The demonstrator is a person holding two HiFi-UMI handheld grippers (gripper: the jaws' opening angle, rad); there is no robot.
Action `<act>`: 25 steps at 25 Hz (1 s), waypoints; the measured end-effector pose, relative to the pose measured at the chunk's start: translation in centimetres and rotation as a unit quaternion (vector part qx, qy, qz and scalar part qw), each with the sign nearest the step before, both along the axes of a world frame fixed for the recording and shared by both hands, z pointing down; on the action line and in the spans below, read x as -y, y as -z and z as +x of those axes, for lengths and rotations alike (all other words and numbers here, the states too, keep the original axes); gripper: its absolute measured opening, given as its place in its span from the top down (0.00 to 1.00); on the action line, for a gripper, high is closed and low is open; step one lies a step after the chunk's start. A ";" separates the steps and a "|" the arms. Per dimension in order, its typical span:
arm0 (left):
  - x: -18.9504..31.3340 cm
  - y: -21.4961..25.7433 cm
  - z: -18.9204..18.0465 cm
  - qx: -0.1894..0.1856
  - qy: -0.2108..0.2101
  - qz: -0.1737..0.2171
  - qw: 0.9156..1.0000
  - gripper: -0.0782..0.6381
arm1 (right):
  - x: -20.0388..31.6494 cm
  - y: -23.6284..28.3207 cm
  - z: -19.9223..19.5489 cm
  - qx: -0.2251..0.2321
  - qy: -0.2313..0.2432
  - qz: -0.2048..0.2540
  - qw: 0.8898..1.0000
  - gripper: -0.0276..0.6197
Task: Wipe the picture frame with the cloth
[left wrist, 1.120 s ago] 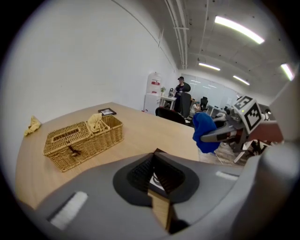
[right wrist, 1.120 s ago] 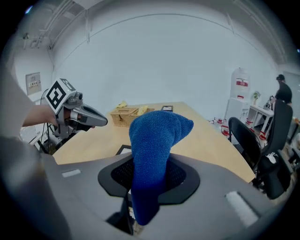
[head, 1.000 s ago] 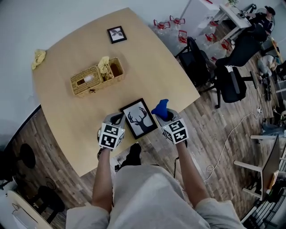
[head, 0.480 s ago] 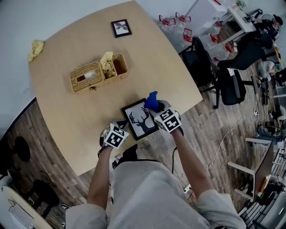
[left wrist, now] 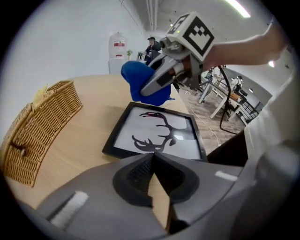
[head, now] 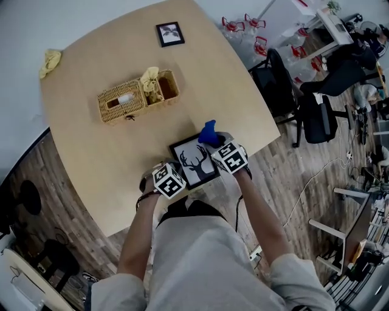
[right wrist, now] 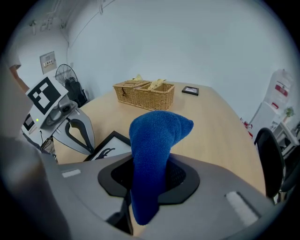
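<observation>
The room was bright and evenly lit from overhead. A ceiling light strip [left wrist: 238, 5] burned white at the top of the left gripper view, and the person's forearm [left wrist: 243, 44] beneath it was washed out. A pale glare patch sat on the glass of the picture frame [left wrist: 157, 133]. Shadows on the desk [head: 109, 152] were faint and soft-edged. Both gripper views were strongly fisheyed, bowed at the rims and cut off by black corners. The left gripper [left wrist: 152, 159] loomed close and blurred, while the knit of the cloth [right wrist: 157, 140] read crisply. The head view was sharp, its far edges curving.
</observation>
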State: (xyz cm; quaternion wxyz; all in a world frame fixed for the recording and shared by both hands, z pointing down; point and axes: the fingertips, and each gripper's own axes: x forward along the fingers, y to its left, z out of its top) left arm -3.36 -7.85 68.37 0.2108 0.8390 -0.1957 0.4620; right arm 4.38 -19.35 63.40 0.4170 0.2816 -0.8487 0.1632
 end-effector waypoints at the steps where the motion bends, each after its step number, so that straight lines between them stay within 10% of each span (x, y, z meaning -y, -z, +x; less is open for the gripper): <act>1: 0.0 -0.1 0.1 0.006 -0.006 0.002 1.000 0.82 | 0.1 -0.2 0.1 -0.003 0.000 -0.001 1.000 0.79; 25: 0.0 -0.1 0.3 0.042 -0.034 0.006 0.999 0.82 | 1.9 -3.6 -2.1 0.009 0.009 -0.004 1.000 0.79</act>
